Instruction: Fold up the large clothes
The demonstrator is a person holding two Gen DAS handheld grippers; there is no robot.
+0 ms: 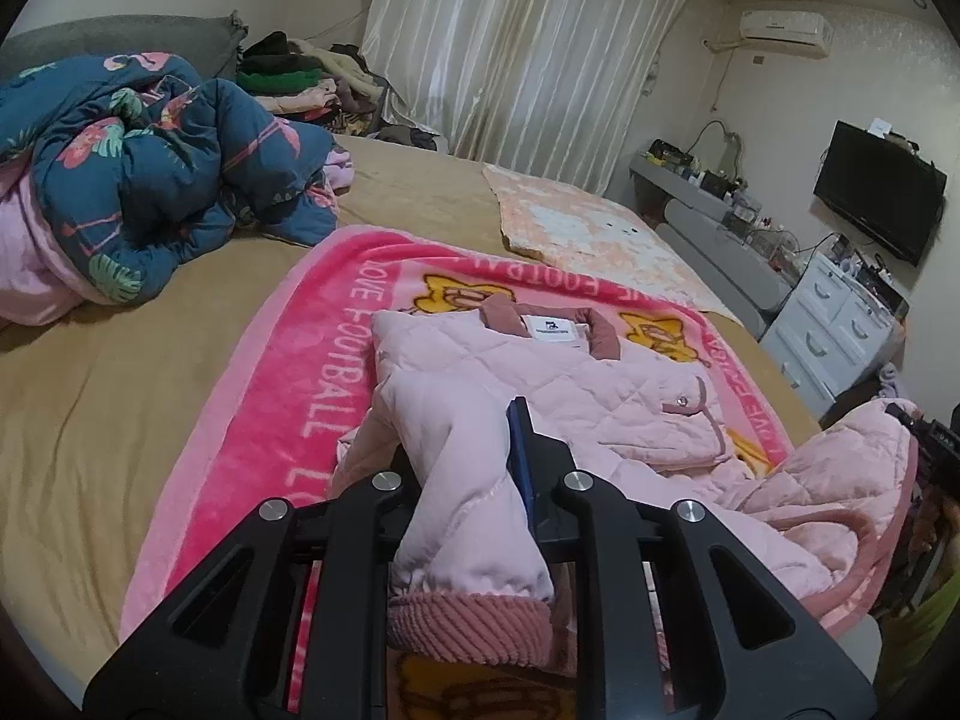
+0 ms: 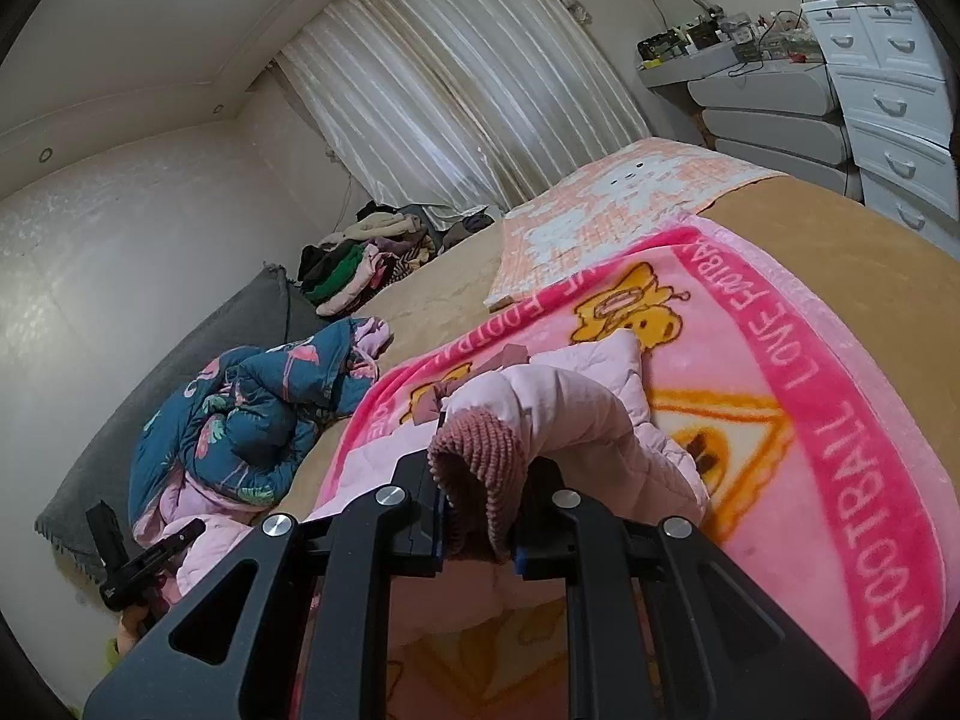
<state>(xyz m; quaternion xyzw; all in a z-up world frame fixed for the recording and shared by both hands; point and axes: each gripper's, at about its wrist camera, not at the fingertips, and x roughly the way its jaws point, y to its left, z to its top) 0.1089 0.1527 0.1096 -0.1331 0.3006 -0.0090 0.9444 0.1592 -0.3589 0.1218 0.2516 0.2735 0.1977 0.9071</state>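
Two grippers, each closed on one sleeve of the pink quilted jacket (image 1: 576,384). Jacket lies on the pink blanket (image 1: 288,396) lettered "LOVE FOOTBALL", which is spread over the near part of the bed (image 1: 108,396). Collar with white label points toward the bed's far edge; body lies roughly flat, front side up, a small snap tab visible on its right half.

Left gripper (image 1: 474,468): fingers clamped on the jacket's sleeve (image 1: 474,516), fabric bunched between them; the ribbed dusty-rose cuff (image 1: 468,618) hangs out below, close to the camera.

Right gripper (image 2: 477,510): fingers pressed onto the other ribbed cuff (image 2: 474,468), the sleeve arching away from it back to the jacket body (image 2: 600,414). Left gripper also appears low in the right-wrist view, toward the bed's near left corner.

Surroundings: a crumpled blue flamingo-print quilt (image 1: 150,180) with pink lining sits toward the bed's left edge, apart from the blanket. A peach-and-white blanket (image 1: 594,228) lies past the pink blanket's far edge. A pile of mixed clothes (image 1: 300,78) occupies the bed's far corner, against the pale curtain (image 1: 528,54). White drawers (image 1: 834,324) and a wall-mounted TV (image 1: 876,192) stand off the bed's right side.
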